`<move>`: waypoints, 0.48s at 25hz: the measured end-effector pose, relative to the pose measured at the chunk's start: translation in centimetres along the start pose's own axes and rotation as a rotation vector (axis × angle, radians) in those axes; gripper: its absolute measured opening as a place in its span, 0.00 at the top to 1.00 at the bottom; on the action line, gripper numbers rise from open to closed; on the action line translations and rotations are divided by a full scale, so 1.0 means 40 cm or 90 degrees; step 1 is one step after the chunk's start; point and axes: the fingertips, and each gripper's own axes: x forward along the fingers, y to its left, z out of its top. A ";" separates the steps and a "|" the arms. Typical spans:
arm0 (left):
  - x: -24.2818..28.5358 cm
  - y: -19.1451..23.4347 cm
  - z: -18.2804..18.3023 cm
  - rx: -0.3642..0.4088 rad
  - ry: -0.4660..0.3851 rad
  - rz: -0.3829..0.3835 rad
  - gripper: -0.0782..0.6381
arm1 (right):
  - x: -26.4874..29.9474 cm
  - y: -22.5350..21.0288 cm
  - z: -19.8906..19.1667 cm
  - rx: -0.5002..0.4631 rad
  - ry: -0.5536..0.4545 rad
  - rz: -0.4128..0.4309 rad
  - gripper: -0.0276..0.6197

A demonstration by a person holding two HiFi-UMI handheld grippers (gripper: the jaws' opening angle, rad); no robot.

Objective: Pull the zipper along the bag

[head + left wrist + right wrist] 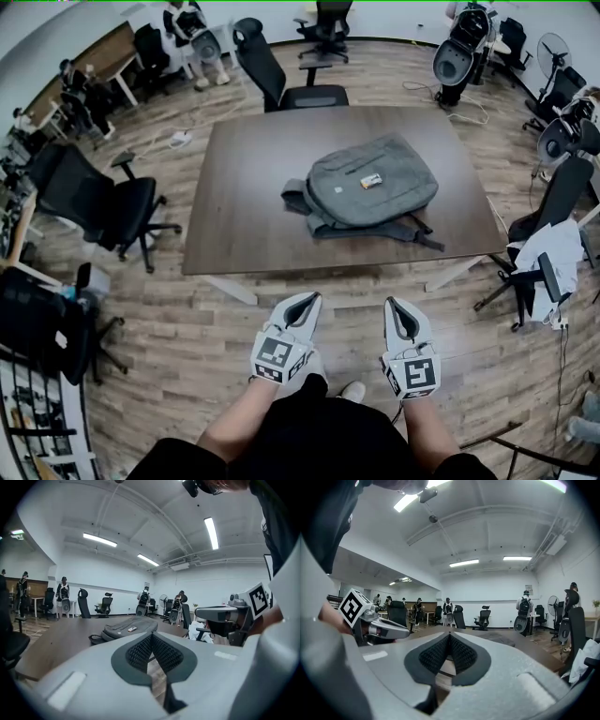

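Two grippers hover with jaws clenched on nothing: the left gripper (306,302) and the right gripper (395,307), both short of the tabletop (246,220). The grey bag (373,183) lies flat well ahead of the jaws. Its zipper pull is too small to make out. A good approach probably pins the fabric with one pair of jaws and pinches the pull with the other.

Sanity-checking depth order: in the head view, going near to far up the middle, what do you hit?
left hand-held gripper and right hand-held gripper, side by side → wooden floor → table → grey backpack → black office chair beyond the table's far edge.
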 end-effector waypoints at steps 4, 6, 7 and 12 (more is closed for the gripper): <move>0.021 0.036 -0.008 0.004 0.012 -0.001 0.87 | 0.042 -0.006 0.001 0.009 -0.007 -0.004 0.95; 0.031 0.058 -0.004 0.006 0.013 -0.004 0.87 | 0.068 -0.009 0.003 0.010 -0.008 -0.004 0.95; 0.037 0.071 -0.002 0.008 0.013 -0.005 0.87 | 0.083 -0.010 0.004 0.010 -0.008 -0.004 0.95; 0.068 0.135 -0.008 0.004 0.016 -0.014 0.87 | 0.158 -0.001 0.005 0.013 -0.001 -0.002 0.95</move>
